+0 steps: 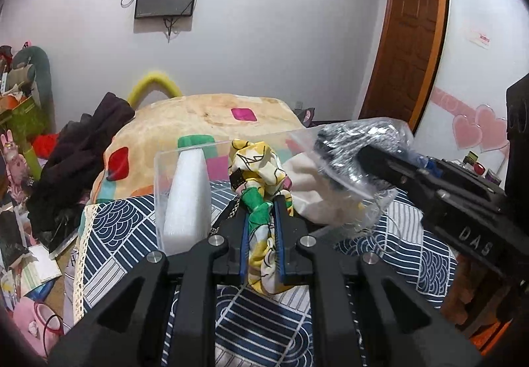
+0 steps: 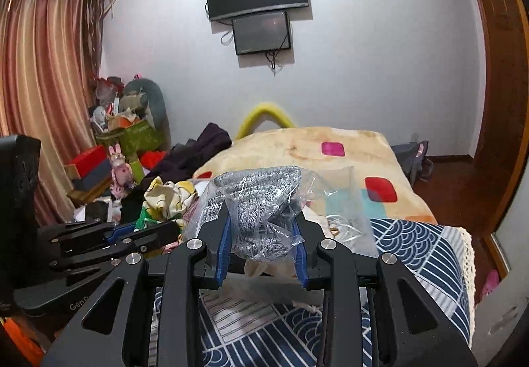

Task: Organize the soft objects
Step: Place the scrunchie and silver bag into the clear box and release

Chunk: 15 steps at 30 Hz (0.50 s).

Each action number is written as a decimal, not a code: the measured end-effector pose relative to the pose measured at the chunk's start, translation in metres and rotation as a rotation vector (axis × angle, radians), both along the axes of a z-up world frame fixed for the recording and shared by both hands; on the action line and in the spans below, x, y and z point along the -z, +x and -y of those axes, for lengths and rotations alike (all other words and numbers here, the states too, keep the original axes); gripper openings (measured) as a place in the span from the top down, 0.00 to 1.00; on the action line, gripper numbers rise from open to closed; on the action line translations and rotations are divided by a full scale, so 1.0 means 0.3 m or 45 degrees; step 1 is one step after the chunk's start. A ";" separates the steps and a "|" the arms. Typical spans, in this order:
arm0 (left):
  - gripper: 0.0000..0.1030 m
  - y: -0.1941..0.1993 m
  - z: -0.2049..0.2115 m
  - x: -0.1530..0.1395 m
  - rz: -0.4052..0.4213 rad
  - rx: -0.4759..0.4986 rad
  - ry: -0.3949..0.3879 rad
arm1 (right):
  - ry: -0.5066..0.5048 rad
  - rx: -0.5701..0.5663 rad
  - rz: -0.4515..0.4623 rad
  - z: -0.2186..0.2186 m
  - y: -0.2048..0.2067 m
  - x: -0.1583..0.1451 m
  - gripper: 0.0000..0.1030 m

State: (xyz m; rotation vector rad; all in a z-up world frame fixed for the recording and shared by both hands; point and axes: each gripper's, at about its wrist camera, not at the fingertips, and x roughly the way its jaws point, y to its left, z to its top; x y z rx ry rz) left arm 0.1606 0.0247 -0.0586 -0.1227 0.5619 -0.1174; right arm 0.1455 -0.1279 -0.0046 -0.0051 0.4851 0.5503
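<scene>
A: Left wrist view first. What textures?

B: A silky printed scarf (image 1: 261, 198), yellow, white and green, bunched and knotted. The left tongs (image 1: 261, 228) are nearly closed, blue pads pinching it over a clear plastic box (image 1: 158, 188) on the wave-patterned cloth (image 1: 122, 218). One white foam block (image 1: 188, 201) stands in the box. The right tongs (image 1: 360, 152) grip one crinkly plastic bag (image 1: 350, 148).

A: And the right wrist view?

B: The right tongs (image 2: 263, 241) are partway open, clamping the bag (image 2: 264, 205) of speckled grey knit above the box. The left tongs (image 2: 158, 229) pinch the scarf (image 2: 165, 198).
</scene>
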 end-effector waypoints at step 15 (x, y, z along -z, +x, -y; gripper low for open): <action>0.69 0.087 -0.011 0.096 -0.108 0.023 -0.024 | -0.121 -0.037 -0.171 -0.037 0.086 0.124 0.65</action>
